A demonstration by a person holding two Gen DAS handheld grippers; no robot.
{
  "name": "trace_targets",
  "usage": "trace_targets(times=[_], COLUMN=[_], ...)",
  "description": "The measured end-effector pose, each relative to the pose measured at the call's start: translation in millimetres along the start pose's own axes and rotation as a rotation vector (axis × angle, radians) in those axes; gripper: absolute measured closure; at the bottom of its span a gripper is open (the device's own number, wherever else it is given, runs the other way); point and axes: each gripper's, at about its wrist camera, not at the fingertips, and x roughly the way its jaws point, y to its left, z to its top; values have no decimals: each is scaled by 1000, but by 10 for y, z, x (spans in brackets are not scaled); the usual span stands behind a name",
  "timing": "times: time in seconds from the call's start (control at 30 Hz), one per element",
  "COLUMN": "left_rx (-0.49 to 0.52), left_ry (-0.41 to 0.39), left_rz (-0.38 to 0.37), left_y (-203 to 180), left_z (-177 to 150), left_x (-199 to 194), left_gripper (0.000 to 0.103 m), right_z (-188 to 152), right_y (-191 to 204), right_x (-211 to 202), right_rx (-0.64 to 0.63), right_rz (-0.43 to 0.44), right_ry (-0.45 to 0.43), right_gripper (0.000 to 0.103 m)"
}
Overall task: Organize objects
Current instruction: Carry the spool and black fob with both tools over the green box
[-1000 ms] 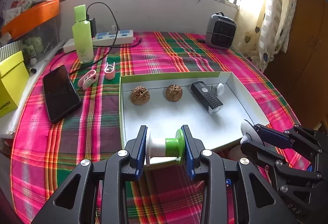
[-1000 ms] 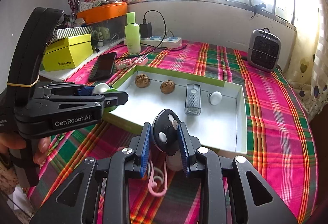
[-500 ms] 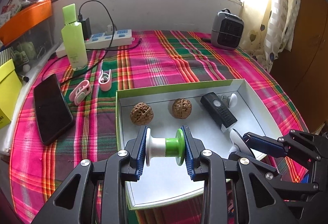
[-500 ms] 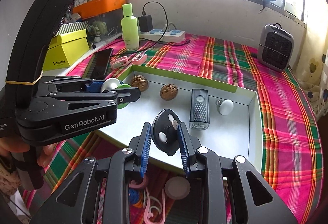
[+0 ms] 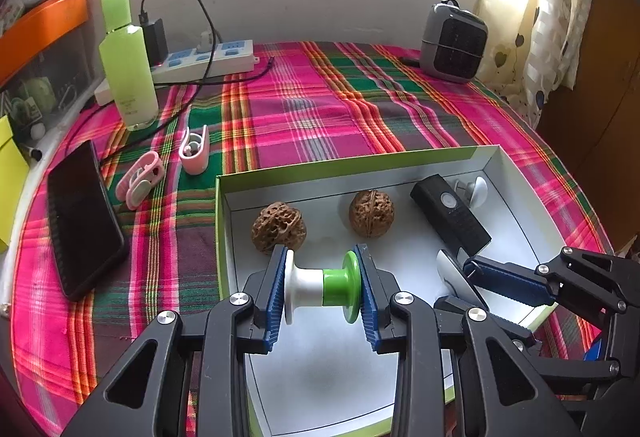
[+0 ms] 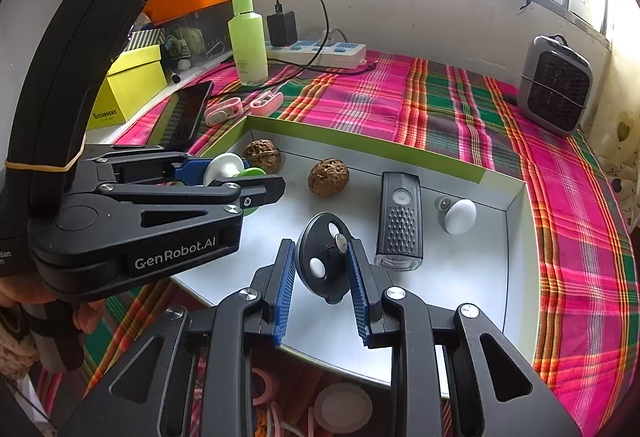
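1. Left hand-held gripper pinches a white-and-green spool at lower centre, over the tray.
2. Right hand-held gripper pinches a dark disc, lower centre, above the tray's near edge.
3. 2 walnuts lie in the tray.

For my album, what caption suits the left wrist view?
Left gripper carries a white-green spool over the tray.

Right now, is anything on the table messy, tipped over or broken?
Nothing looks broken or spilled. The walnuts and the black light lie loose in the white tray, and the green bottle stands upright. Only oddity: two pink clips lie scattered at different angles on the cloth beside the phone.
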Motion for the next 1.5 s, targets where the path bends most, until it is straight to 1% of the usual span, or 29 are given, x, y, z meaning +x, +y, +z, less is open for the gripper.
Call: trace_targets(times=[0.57, 1.0, 1.5], left_rx=[15, 22, 18], left_ry=[15, 13, 14], left_rz=[0, 8, 7], left_y=[-10, -19, -13], left_z=[17, 12, 23], left_x=[76, 67, 71], left_gripper=[72, 72, 72], right_z=[48, 35, 34], right_y=[2, 43, 41], right_x=[144, 158, 143], right_rx=[-16, -47, -35], right_rz=[-23, -47, -46], right_ry=[23, 12, 12], right_gripper=[76, 76, 76])
